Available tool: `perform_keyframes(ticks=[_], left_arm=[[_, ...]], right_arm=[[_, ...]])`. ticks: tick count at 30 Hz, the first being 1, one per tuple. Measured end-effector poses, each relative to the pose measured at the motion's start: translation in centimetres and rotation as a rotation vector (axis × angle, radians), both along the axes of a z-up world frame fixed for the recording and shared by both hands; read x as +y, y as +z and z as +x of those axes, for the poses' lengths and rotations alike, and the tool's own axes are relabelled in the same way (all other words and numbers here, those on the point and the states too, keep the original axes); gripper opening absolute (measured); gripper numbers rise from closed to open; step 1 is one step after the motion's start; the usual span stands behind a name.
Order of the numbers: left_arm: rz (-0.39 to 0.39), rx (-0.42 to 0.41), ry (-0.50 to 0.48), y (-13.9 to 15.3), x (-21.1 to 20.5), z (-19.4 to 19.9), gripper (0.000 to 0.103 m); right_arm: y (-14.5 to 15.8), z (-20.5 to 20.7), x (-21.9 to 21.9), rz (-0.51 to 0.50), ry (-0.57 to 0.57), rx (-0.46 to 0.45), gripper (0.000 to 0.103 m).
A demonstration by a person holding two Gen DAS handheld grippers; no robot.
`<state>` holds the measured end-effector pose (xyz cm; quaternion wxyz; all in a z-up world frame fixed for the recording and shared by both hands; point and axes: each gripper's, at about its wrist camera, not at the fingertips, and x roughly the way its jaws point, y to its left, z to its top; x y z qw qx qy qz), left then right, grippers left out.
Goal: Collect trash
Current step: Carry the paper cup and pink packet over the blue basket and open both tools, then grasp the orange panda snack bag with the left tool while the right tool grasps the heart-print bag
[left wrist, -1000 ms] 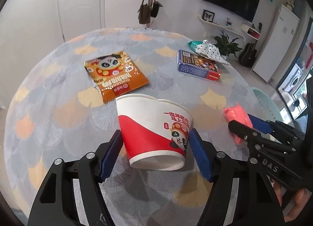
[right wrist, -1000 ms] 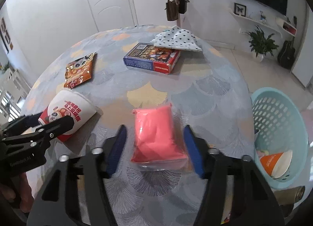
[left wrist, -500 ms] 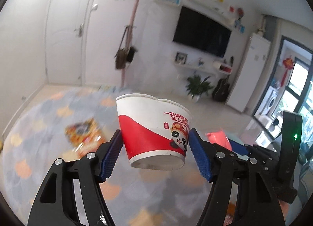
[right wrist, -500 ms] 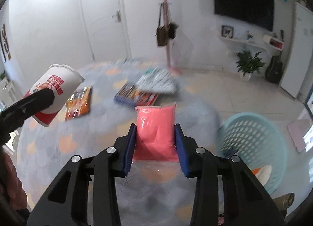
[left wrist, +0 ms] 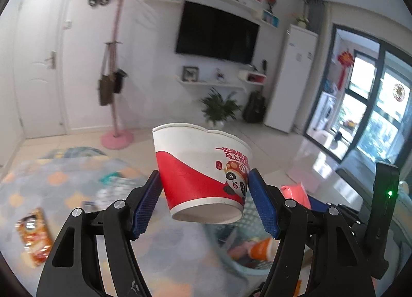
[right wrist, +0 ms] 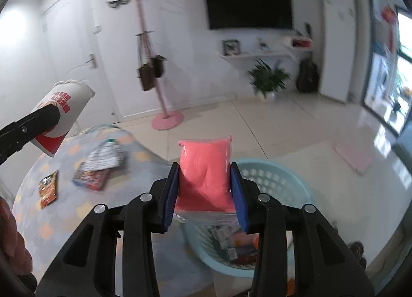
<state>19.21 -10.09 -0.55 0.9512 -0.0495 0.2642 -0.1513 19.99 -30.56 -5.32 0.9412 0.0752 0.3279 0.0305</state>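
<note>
Left to right, one round table [right wrist: 77, 222] with a scale-pattern cloth carried three items: one orange snack packet [right wrist: 48, 189], one printed box [right wrist: 91, 178] and one dotted cloth [right wrist: 105, 159] lying partly over it. Above the table's left side, the left gripper [left wrist: 204, 199] pinched one red-and-white paper cup [left wrist: 203, 168] by its sides, mouth tilted away, clear of the tabletop. At centre, the right gripper [right wrist: 206, 194] squeezed one pink plastic pouch [right wrist: 206, 171] between its two blue pads [right wrist: 171, 194], the pouch standing upright in the air. Below and to the right, one pale blue basket [right wrist: 285, 183] stood on the tiled floor just beside the table, holding an orange cup [left wrist: 262, 249] and other wrappers too blurred to count.
</note>
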Motion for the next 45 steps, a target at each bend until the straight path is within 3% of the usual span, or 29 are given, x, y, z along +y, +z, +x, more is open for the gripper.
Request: perform_keyframes(ticks=[7, 15, 19, 27, 36, 42, 45], left_arm=[[-0.015, 0.117, -0.099, -5.3, -4.5, 4.0, 0.067], [0.015, 0.239, -0.147, -9.9, -6.5, 5.9, 0.069], [-0.004, 0.267, -0.127, -10.6, -5.7, 6.1, 0.079], [-0.033, 0.239, -0.119, -9.2, -3.8, 5.4, 0.079], [-0.062, 0.141, -0.08, -5.3, 0.0, 3.3, 0.079], [-0.075, 0.073, 0.031, -2.9, 5.5, 0.9, 0.079], [-0.067, 0.073, 0.152, -2.8, 10.0, -0.3, 0.079]], right_arm=[[-4.3, 1.3, -5.3, 0.045, -0.101, 0.116, 0.035], [-8.8, 2.9, -7.3, 0.1, -0.14, 0.222, 0.036], [-10.3, 3.3, -8.3, 0.132, -0.15, 0.253, 0.049], [-9.3, 2.4, -7.6, 0.12, -0.139, 0.226, 0.052], [-5.3, 1.9, -3.1, 0.081, -0.041, 0.138, 0.052], [-2.9, 2.1, 2.1, 0.055, 0.068, 0.066, 0.052], [-2.4, 2.6, 4.9, 0.051, 0.126, 0.048, 0.052]])
